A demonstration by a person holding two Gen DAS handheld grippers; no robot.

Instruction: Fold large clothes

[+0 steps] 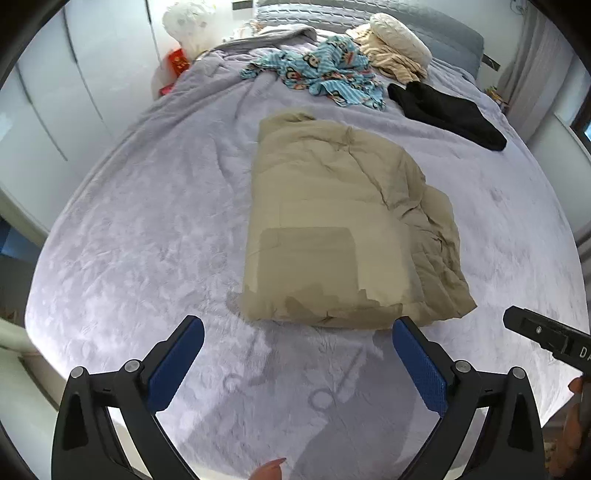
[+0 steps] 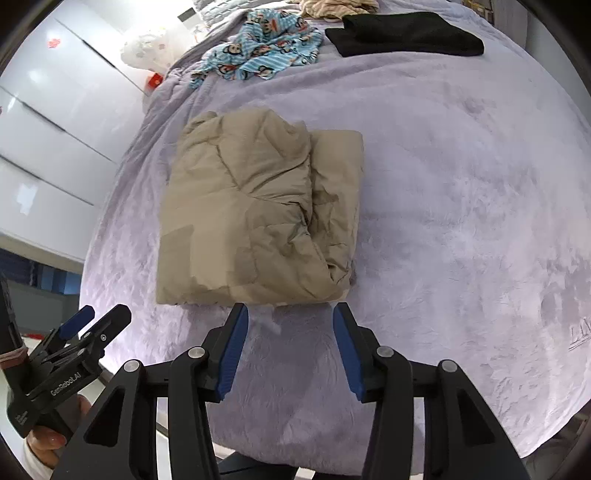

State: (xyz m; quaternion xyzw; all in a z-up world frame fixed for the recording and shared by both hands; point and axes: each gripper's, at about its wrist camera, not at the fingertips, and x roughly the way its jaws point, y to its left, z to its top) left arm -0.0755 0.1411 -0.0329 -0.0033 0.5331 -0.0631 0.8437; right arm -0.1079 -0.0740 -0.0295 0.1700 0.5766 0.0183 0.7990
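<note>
The tan padded garment [image 1: 332, 229] [image 2: 255, 218] lies folded into a thick, roughly rectangular bundle on the middle of the lavender plush bed cover [image 1: 147, 240] [image 2: 461, 203], with a looser, crumpled fold along its right side. Neither gripper touches it. The left gripper [image 1: 298, 334] hangs just short of the bundle's near edge, its blue-padded fingers [image 1: 177, 365] spread wide with nothing between them. The right gripper [image 2: 291, 318] sits just before the same near edge, its blue pads [image 2: 232, 354] parted over bare cover, also empty. In the right wrist view the left gripper [image 2: 92, 321] shows at lower left, and white lettering on its black body reads "GenRobot.AI". In the left wrist view the right gripper's black body enters at the right edge, printed with letters beginning "D"; the rest is cut off. Faint embossed lettering marks the cover near the right edge of the right wrist view, too blurred to read. Farther up the bed lie a blue cartoon-monkey print garment [image 1: 325, 74] [image 2: 258, 51], a black folded garment [image 1: 447, 110] [image 2: 406, 33] and a cream striped cloth [image 1: 391, 59]. White wardrobe doors [image 2: 48, 129] stand to the left.
</note>
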